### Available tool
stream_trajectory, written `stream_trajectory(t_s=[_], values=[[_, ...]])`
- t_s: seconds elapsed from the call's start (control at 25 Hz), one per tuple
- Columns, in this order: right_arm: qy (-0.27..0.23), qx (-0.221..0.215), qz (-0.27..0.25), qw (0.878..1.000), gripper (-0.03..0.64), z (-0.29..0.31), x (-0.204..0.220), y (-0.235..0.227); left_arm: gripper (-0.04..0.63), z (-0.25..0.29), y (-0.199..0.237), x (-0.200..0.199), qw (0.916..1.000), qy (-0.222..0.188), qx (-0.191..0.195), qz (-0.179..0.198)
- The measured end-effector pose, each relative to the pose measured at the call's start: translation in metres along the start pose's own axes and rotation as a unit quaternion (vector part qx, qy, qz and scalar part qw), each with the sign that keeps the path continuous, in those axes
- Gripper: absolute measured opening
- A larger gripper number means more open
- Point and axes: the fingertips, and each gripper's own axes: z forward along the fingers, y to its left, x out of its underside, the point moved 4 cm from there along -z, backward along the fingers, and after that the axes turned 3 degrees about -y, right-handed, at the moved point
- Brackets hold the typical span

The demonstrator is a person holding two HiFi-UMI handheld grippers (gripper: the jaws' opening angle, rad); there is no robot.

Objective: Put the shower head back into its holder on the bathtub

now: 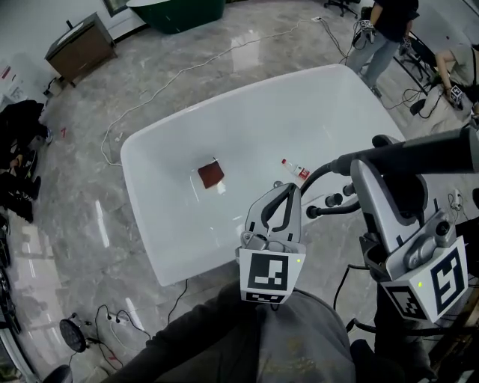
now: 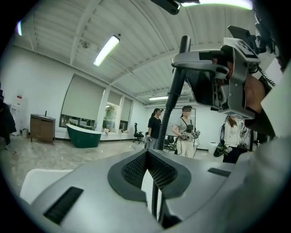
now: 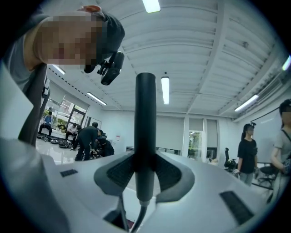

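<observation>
A black shower head (image 1: 419, 153) lies level above the near right rim of the white bathtub (image 1: 150, 194). My right gripper (image 1: 361, 170) is shut on its handle. In the right gripper view the handle (image 3: 145, 127) stands upright between the pads (image 3: 116, 173), and the hose leaves its lower end. The black hose (image 1: 314, 182) curves down to the black tap fittings (image 1: 333, 202) on the rim. My left gripper (image 1: 288, 188) hovers just left of the hose, its tips together with nothing between them. In the left gripper view the hose (image 2: 175, 86) rises beyond the shut jaws (image 2: 146, 154).
Inside the tub lie a brown square block (image 1: 210, 174) and a small bottle with a red cap (image 1: 296, 170). A white cable (image 1: 172, 78) snakes over the marble floor. People stand at the far right (image 1: 385, 34). A wooden cabinet (image 1: 78, 48) and a green tub (image 1: 179, 13) stand far off.
</observation>
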Motion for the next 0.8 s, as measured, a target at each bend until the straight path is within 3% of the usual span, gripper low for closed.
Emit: stream_trajectory(t_s=[0.36, 0.8], values=[[0.051, 0.017, 0.051, 0.997, 0.141, -0.018, 0.076, 0.003, 0.003, -0.003, 0.0, 0.024, 0.9996, 0.03, 0.002, 0.003], [0.054, 0.045, 0.084, 0.994, 0.141, -0.043, 0.112, -0.003, 0.005, -0.002, -0.009, 0.029, 0.9974, 0.057, 0.022, 0.039]])
